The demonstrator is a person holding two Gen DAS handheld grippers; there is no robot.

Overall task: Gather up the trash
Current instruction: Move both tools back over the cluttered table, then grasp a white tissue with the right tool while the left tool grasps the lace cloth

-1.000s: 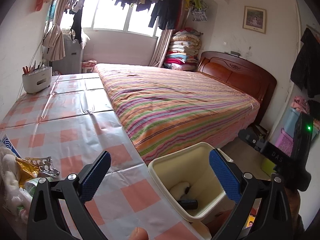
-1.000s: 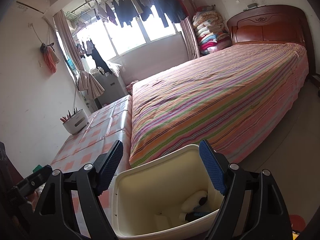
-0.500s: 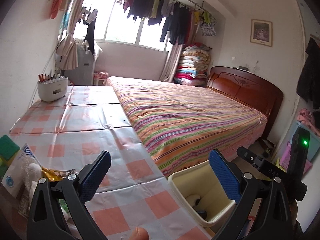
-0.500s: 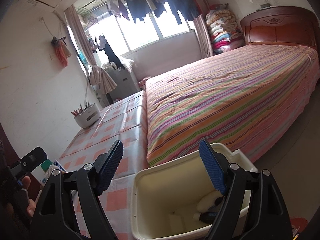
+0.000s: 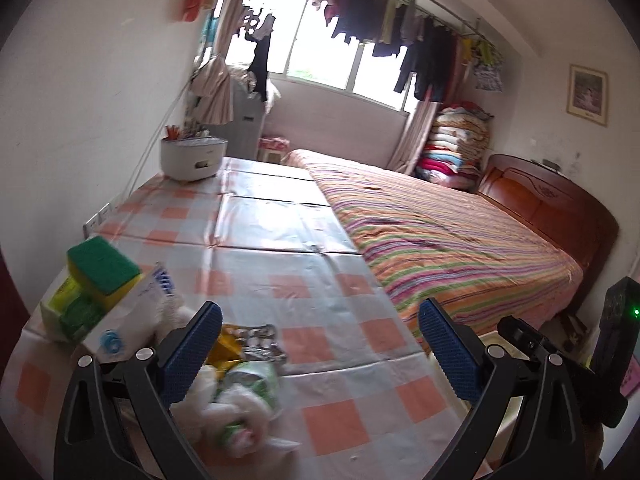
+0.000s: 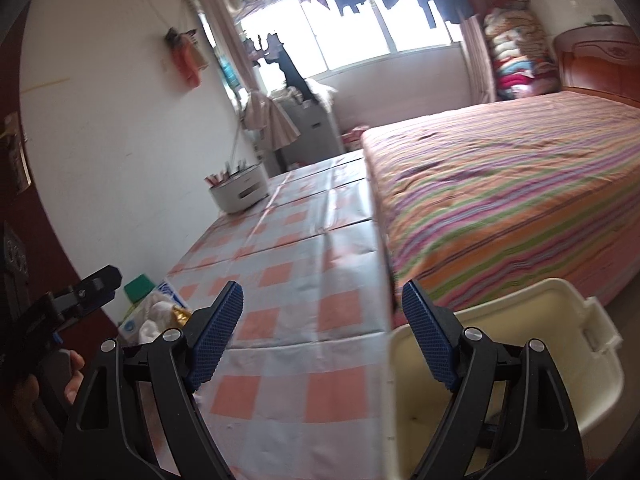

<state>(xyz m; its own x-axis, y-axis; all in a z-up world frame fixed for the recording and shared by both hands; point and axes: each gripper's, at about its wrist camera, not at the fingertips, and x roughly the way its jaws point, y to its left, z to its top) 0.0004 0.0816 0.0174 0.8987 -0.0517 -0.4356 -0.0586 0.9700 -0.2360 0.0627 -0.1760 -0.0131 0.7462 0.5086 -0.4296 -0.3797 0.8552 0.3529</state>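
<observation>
Both of my grippers are empty right now: my left gripper (image 5: 318,342) stands spread wide with nothing between its blue pads, and my right gripper (image 6: 322,334) is spread too, its jaws opening a little further, also with nothing between them. I take the checked table (image 5: 280,248) as my landmark. The trash pile (image 5: 236,396) lies at the table's near left corner, just under my left gripper's left finger: white crumpled tissue, a gold wrapper (image 5: 226,346), a silvery blister strip (image 5: 260,338) and something green and white that may be a wrapper, though blur makes me unsure. Beside it, against the wall side of the table, sit a green and yellow sponge (image 5: 102,270) on a tissue pack and a white packet (image 5: 132,308) with blue print I cannot read. The cream bin (image 6: 560,344) stands on the floor off the table's near right corner, below my right gripper, mouth up so things can simply be dropped in. I judge I keep both grippers wide because the next step is a fresh pick from the pile. At the table's far end, by the wall, stands a white holder (image 5: 192,156); it carries no label I can make out.
</observation>
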